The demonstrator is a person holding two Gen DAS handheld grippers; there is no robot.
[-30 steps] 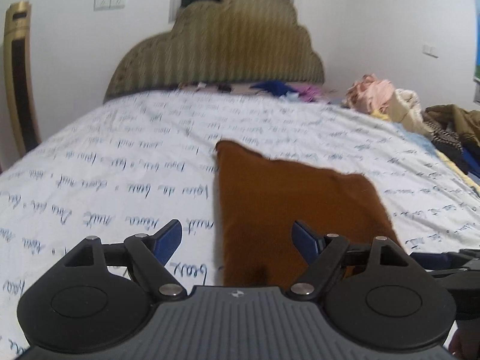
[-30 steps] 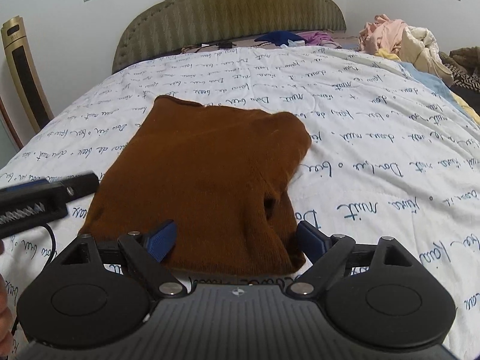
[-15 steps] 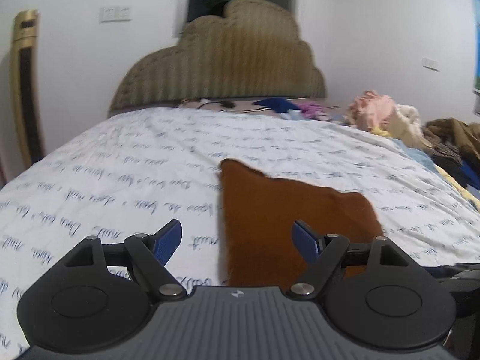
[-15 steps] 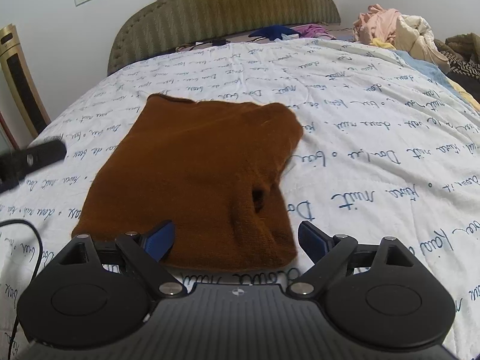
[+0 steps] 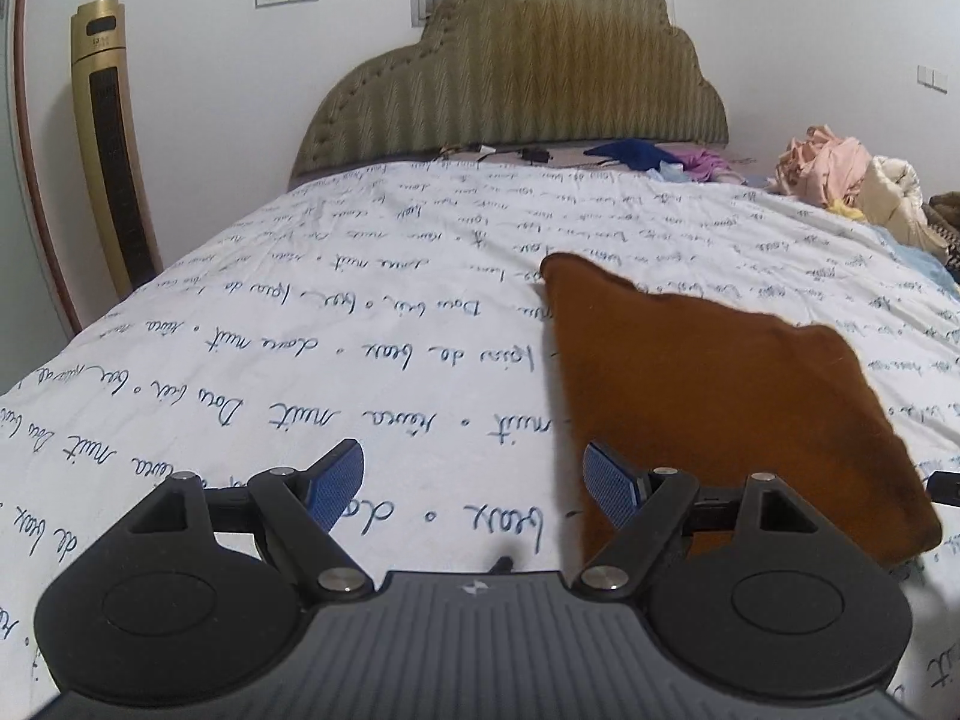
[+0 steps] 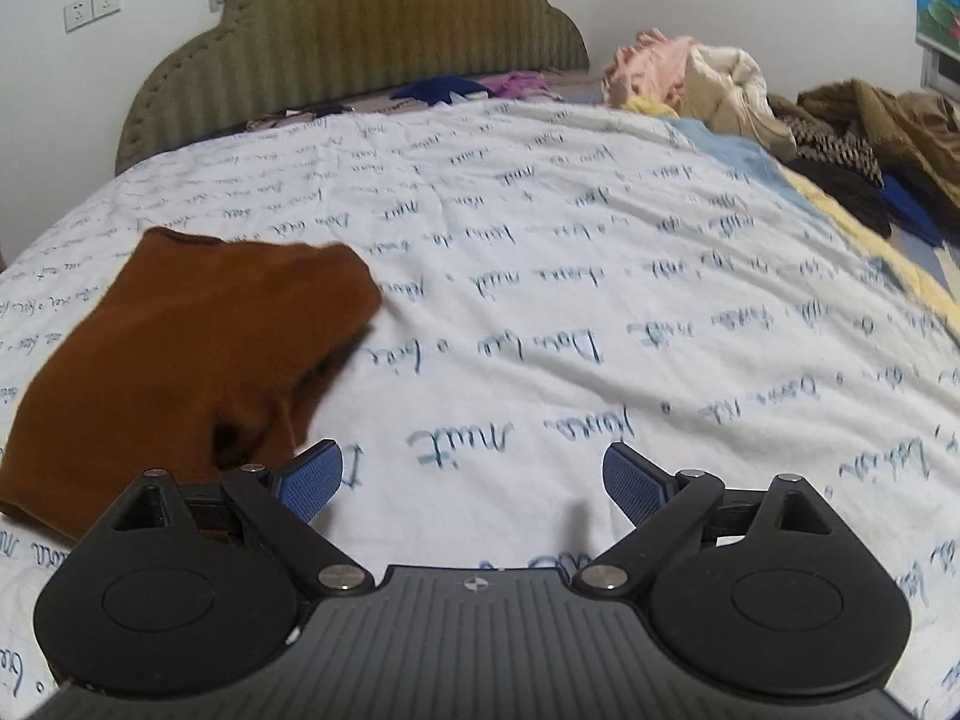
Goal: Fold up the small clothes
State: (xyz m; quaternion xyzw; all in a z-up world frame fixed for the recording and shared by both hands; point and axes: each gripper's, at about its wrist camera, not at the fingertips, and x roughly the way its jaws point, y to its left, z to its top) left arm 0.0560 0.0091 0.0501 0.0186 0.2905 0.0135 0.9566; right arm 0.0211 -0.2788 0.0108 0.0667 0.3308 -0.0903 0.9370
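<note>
A brown knitted garment [image 5: 720,396] lies folded flat on the white bedsheet [image 5: 360,324] printed with blue handwriting. In the left wrist view my left gripper [image 5: 474,483] hovers open over bare sheet, its right pad just at the garment's near left edge. In the right wrist view the same brown garment [image 6: 192,360] lies to the left. My right gripper [image 6: 474,477] is over bare sheet to the garment's right, its jaws opening wider with nothing between them.
An olive padded headboard [image 5: 528,78] stands at the far end. A heap of clothes [image 6: 720,90] and darker garments [image 6: 870,138] crowd the bed's right side. A gold tower fan [image 5: 111,144] stands by the left wall. Small blue and purple cloths [image 5: 654,156] lie near the headboard.
The right gripper has swung right, off the brown garment and onto bare sheet, and its jaws have spread. The left gripper has shifted left, so the garment sits further right in its view.
</note>
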